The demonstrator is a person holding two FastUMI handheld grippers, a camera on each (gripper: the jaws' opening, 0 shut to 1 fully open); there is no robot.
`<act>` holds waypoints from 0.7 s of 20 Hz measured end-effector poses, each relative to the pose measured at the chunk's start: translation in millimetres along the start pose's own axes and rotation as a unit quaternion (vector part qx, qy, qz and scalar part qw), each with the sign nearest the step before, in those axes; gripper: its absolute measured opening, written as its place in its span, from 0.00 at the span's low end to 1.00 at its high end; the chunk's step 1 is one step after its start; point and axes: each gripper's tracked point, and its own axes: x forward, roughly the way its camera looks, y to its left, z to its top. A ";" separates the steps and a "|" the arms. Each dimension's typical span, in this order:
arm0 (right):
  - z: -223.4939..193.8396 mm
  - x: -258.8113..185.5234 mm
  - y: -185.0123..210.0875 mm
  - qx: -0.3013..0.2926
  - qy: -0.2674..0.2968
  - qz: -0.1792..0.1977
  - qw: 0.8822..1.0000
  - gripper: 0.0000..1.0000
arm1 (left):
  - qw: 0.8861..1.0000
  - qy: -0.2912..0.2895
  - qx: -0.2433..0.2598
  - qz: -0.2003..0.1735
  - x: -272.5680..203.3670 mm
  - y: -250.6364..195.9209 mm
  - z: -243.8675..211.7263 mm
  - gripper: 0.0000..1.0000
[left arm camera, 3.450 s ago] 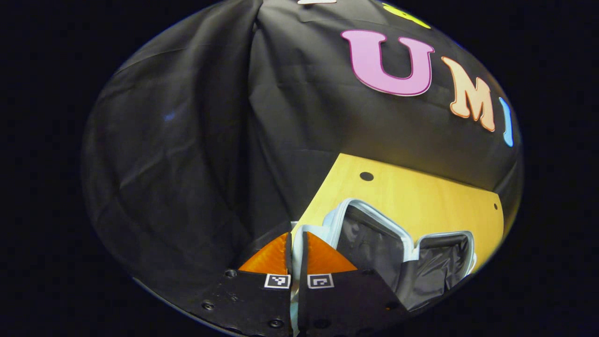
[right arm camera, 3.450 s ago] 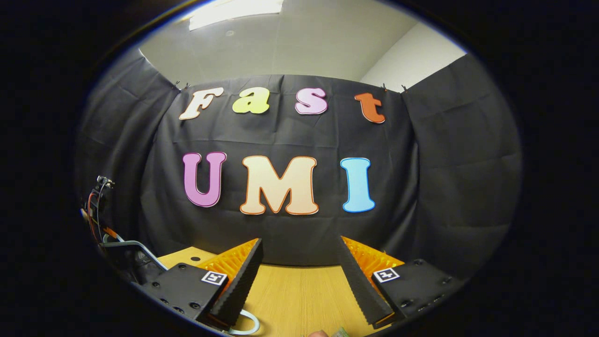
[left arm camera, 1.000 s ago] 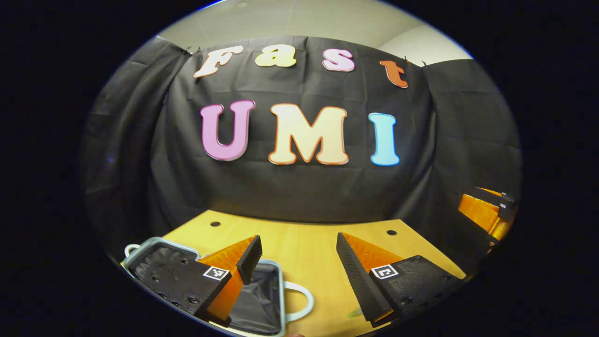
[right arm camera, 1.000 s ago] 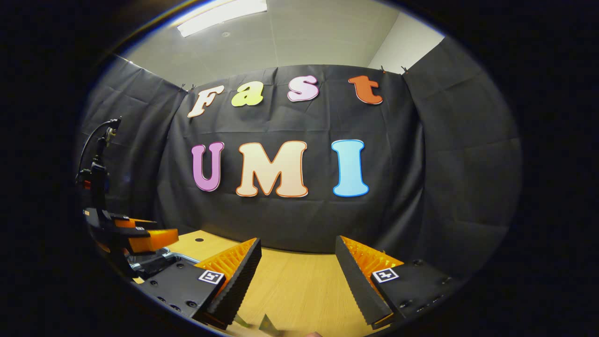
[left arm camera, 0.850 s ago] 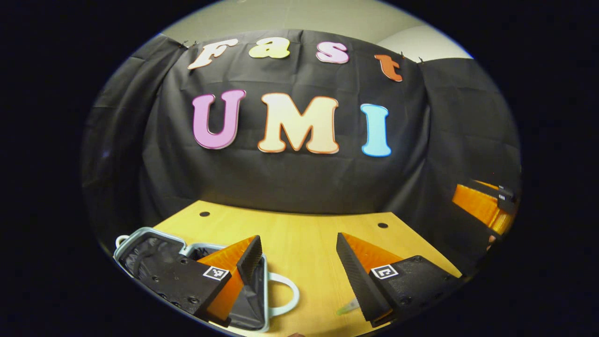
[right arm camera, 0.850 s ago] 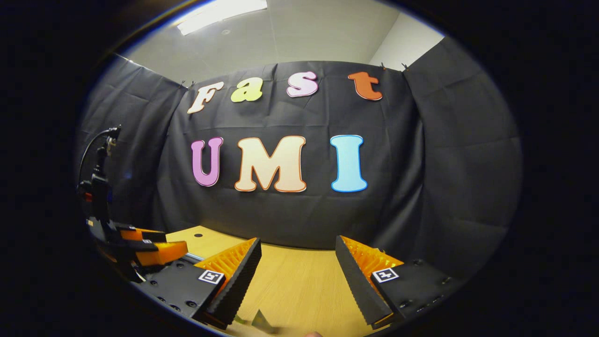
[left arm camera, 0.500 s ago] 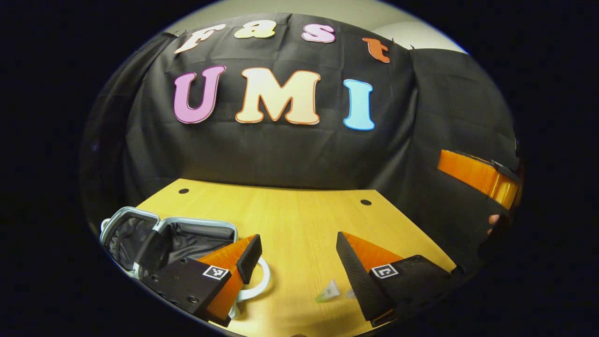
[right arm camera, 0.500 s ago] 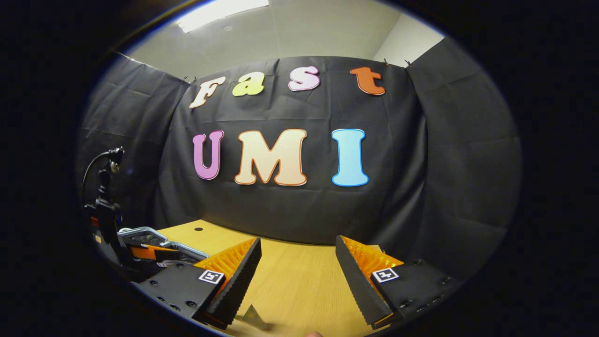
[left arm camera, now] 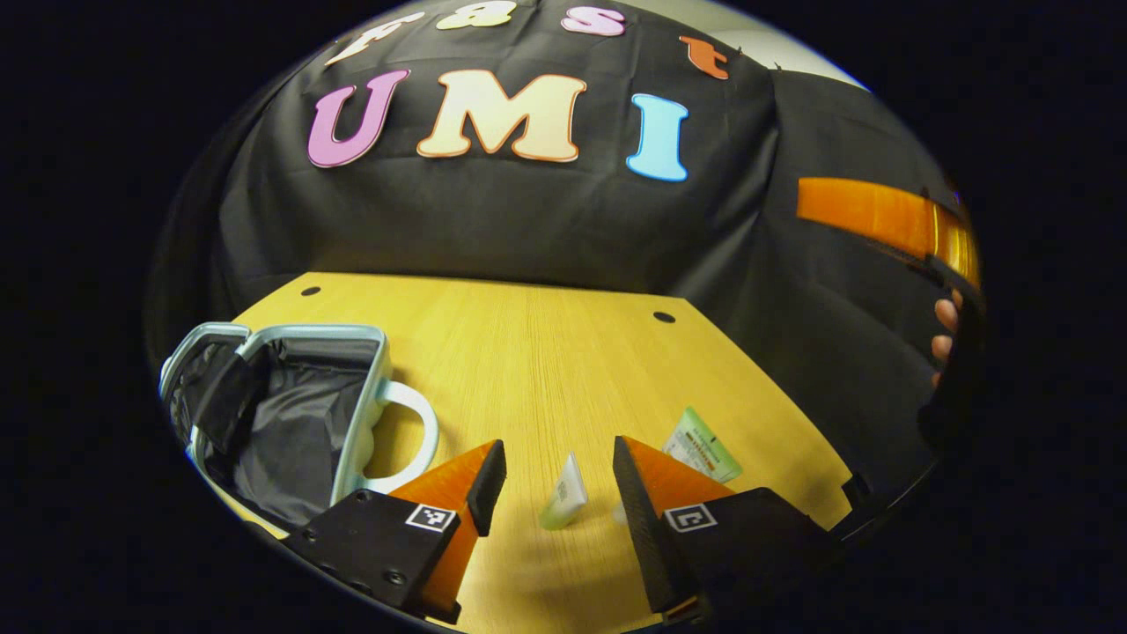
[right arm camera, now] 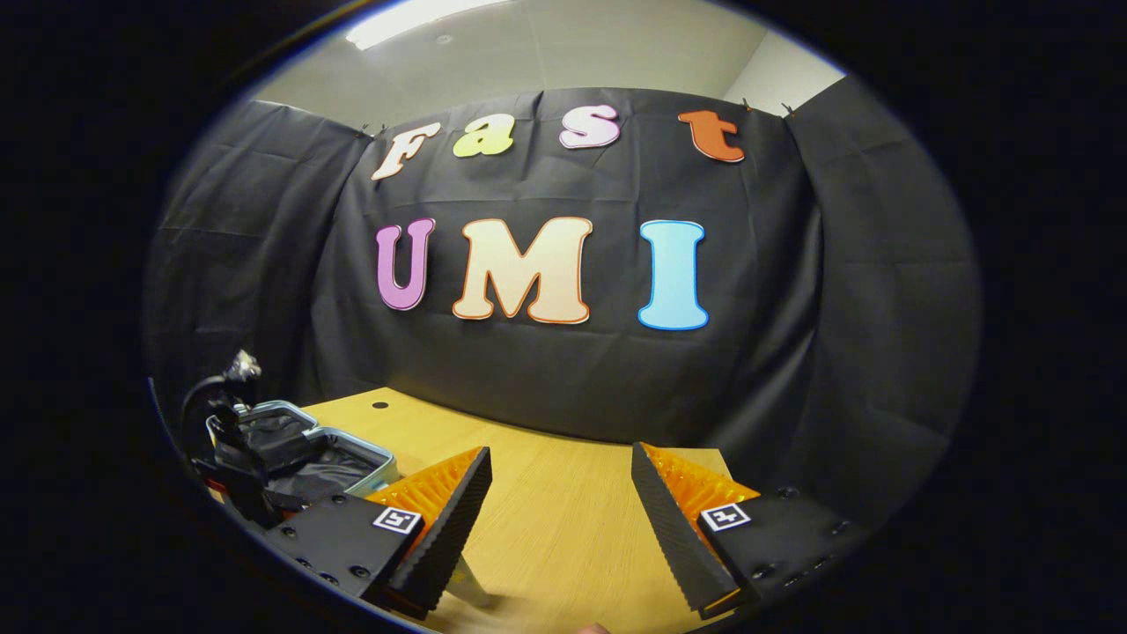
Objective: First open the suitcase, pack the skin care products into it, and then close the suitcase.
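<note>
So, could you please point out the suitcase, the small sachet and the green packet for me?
suitcase (left arm camera: pixel 290 423), left gripper view, on its dark lining.
small sachet (left arm camera: pixel 565 491), left gripper view, on its middle, between the open fingers.
green packet (left arm camera: pixel 702 445), left gripper view, on its printed face.

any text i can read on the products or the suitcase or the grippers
Green sachet: printed lines, too small and blurred to read.
Small pale sachet: faint print, unreadable.
Suitcase: no text visible.
Left gripper and right gripper: square black-and-white marker tags, no words.
</note>
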 end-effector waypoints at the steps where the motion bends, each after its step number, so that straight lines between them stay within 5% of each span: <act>1: -1.9 -0.1 1.3 -0.002 0.003 0.003 1.000 0.99 | 1.000 0.009 -0.004 0.004 6.0 2.0 -9.1 0.69; 8: -36.0 -6.3 34.9 0.004 0.022 0.059 0.998 0.99 | 0.999 0.043 -0.005 0.005 33.3 -0.4 -43.3 0.16; 14: -100.1 -12.4 66.8 -0.026 0.064 0.107 0.992 0.99 | 0.999 0.043 -0.021 0.008 23.5 8.6 -29.1 0.05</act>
